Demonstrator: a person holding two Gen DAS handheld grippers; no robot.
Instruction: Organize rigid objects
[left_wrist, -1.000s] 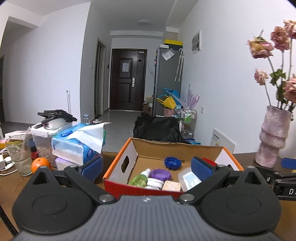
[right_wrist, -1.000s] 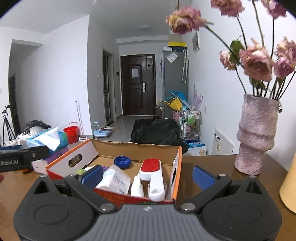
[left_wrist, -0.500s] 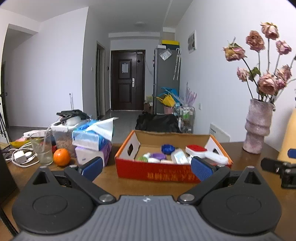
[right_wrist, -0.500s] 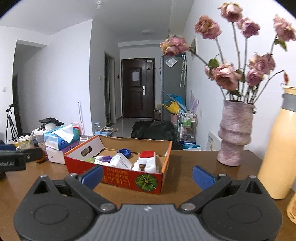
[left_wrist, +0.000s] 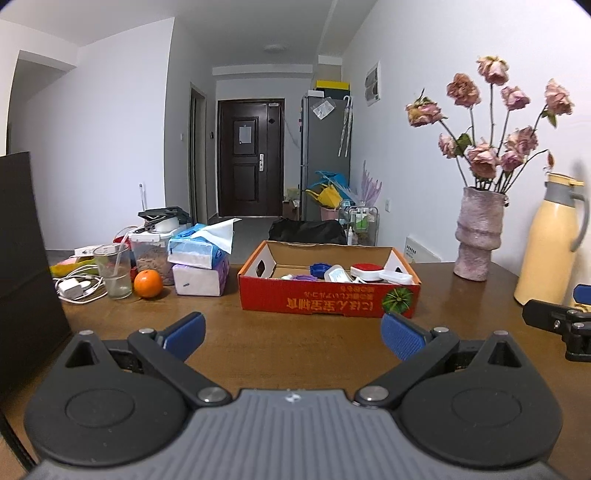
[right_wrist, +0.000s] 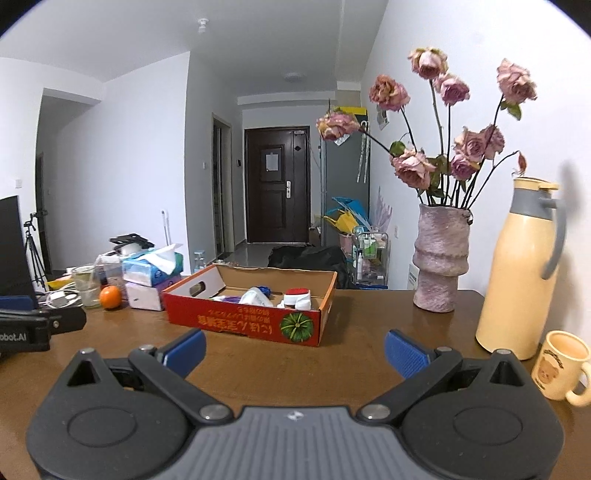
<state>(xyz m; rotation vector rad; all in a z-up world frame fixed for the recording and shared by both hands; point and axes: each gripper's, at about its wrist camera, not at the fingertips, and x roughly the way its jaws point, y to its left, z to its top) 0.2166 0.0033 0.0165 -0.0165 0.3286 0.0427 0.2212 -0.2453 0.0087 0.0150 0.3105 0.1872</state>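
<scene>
I have both grippers low over the brown desk (left_wrist: 295, 343), each with jaws spread wide and nothing between them. Ahead of the left gripper (left_wrist: 293, 334), squarely beyond its jaws, sits the red cardboard box (left_wrist: 328, 302) holding the rigid objects: a blue cap (left_wrist: 320, 268), a white bottle (left_wrist: 338, 275) and a red-topped brush (left_wrist: 373, 272). From the right gripper (right_wrist: 295, 349) the same box lies ahead and slightly left of the jaws, well apart from them. Right of the right jaws stand a cream thermos (right_wrist: 517, 273) and a bear mug (right_wrist: 559, 363); a vase of dried roses (right_wrist: 441, 258) is beyond. Left of the left jaws I see an orange (left_wrist: 148, 283), a glass (left_wrist: 112, 271) and tissue packs (left_wrist: 199, 266).
</scene>
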